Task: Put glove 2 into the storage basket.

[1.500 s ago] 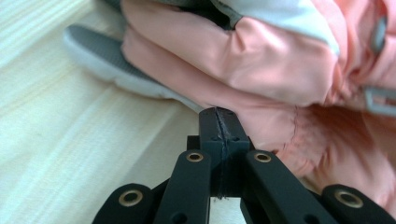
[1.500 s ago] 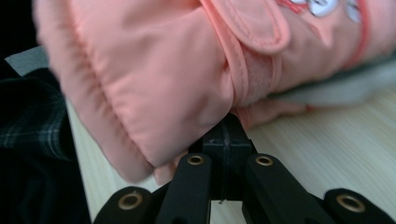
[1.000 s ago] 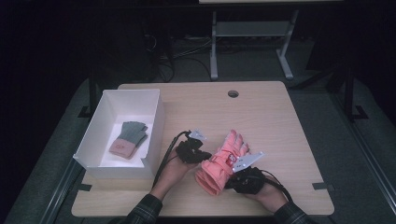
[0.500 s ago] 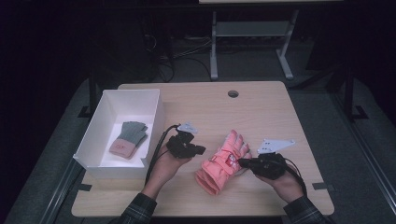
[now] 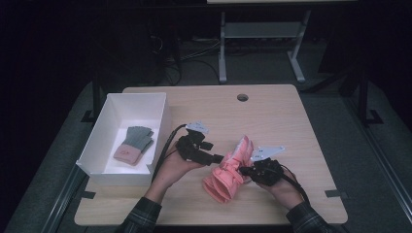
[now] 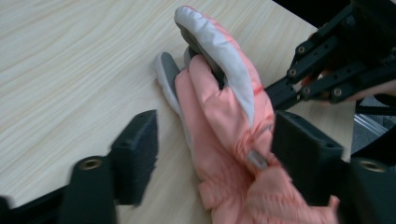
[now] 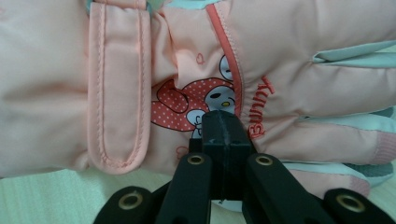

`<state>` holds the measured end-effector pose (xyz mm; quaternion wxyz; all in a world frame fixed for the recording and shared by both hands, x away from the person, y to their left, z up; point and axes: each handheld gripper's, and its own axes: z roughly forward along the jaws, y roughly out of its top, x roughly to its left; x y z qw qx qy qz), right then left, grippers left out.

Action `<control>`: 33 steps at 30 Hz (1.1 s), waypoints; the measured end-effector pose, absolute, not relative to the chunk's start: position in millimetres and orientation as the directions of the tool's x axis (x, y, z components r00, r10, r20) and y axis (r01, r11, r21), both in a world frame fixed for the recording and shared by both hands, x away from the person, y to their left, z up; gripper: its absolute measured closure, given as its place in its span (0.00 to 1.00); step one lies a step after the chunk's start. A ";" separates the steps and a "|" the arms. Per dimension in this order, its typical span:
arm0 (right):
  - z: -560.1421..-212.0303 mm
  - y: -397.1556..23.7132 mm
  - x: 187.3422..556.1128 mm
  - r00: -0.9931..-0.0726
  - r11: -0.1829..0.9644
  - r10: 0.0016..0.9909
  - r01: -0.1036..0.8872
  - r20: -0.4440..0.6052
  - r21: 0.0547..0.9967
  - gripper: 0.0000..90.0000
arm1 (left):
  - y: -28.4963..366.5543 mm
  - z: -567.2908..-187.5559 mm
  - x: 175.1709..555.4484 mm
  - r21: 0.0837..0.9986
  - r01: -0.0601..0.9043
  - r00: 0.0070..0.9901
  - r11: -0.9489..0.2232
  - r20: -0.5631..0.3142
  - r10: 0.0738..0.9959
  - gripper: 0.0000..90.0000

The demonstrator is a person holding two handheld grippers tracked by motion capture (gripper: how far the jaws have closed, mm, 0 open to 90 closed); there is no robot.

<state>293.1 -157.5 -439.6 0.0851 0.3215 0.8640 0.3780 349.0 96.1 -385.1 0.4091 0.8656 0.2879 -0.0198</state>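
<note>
Left gripper (image 5: 217,158): lying in the left hand (image 5: 171,167), pointing rightward, jaws standing spread apart. Right gripper (image 5: 244,170): sitting in the right hand (image 5: 281,187), pointing leftward, jaws pressing together. Both forearms are entering from the bottom edge, plaid sleeves (image 5: 141,217) showing.

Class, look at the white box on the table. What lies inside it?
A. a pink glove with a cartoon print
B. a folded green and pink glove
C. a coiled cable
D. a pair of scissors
B: in the high view the white box holds a folded green and pink glove, while the pink glove lies on the table between the two hand-held grippers.
</note>
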 end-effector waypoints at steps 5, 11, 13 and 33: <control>-442.2 -154.9 294.6 -0.776 0.512 0.622 0.499 0.099 0.699 1.00 | 78.3 -396.4 357.8 0.683 0.524 0.834 -0.509 -0.290 0.469 0.25; -445.4 -153.7 294.4 -0.773 0.512 0.628 0.500 0.094 0.698 1.00 | 59.7 -411.8 360.9 0.650 0.533 0.838 -0.542 -0.318 0.443 0.21; -445.8 -153.3 294.3 -0.772 0.512 0.629 0.504 0.097 0.696 1.00 | 56.0 -416.3 362.4 0.645 0.535 0.838 -0.546 -0.323 0.440 0.20; -443.5 -164.7 288.0 -0.757 0.514 0.649 0.511 0.078 0.689 1.00 | 53.8 -455.5 371.5 0.545 0.618 0.786 -0.567 -0.441 0.433 0.18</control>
